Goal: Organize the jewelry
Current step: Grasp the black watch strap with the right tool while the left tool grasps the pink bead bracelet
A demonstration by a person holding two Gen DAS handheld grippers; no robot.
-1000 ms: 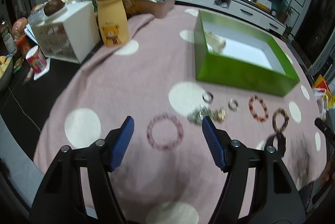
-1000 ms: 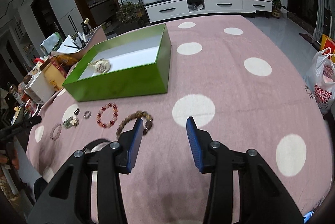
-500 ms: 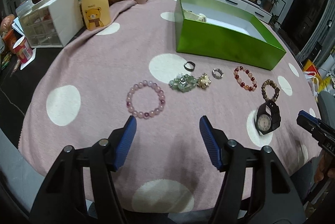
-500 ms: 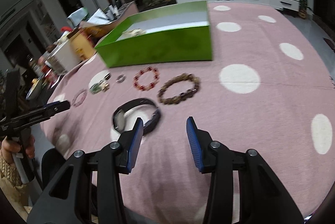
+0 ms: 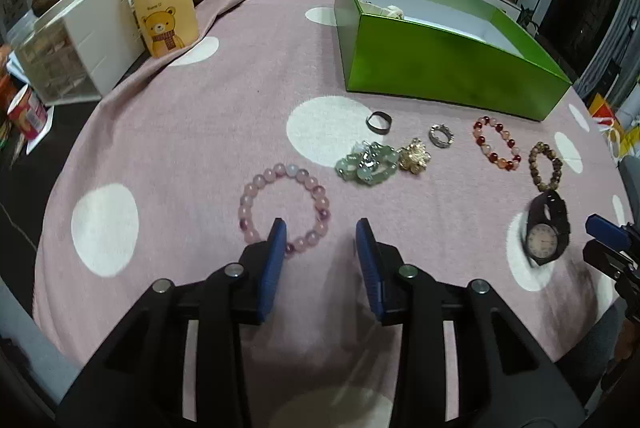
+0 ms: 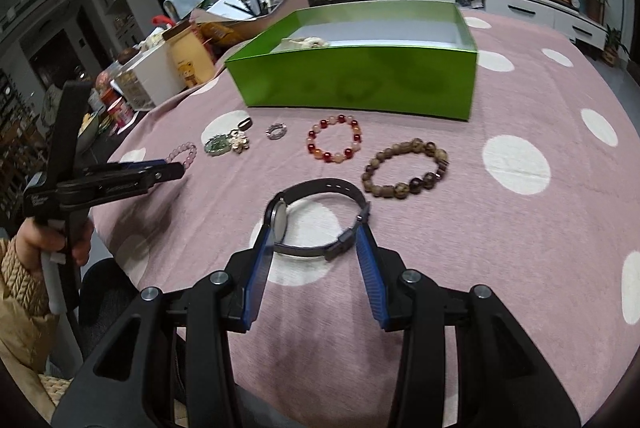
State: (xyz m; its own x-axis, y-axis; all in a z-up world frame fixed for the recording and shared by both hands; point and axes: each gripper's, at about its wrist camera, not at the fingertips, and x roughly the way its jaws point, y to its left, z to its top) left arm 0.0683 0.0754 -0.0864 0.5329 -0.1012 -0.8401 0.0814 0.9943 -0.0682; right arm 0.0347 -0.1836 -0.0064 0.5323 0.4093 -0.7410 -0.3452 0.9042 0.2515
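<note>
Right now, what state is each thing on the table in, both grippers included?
Green box: open, one pale item inside.
Watch: on its side, between the right gripper's fingers.
Pink bracelet: flat on cloth.
Right gripper: open around watch.
Left gripper: open, at the pink bracelet.

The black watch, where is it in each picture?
Left wrist view: the black watch lies far right, on a white dot.
Right wrist view: the watch sits centre, between the open jaws of the right gripper.
Shared landmark: the green box.

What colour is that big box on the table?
Bright green outside, white inside; the box shows best in the right wrist view.
</note>
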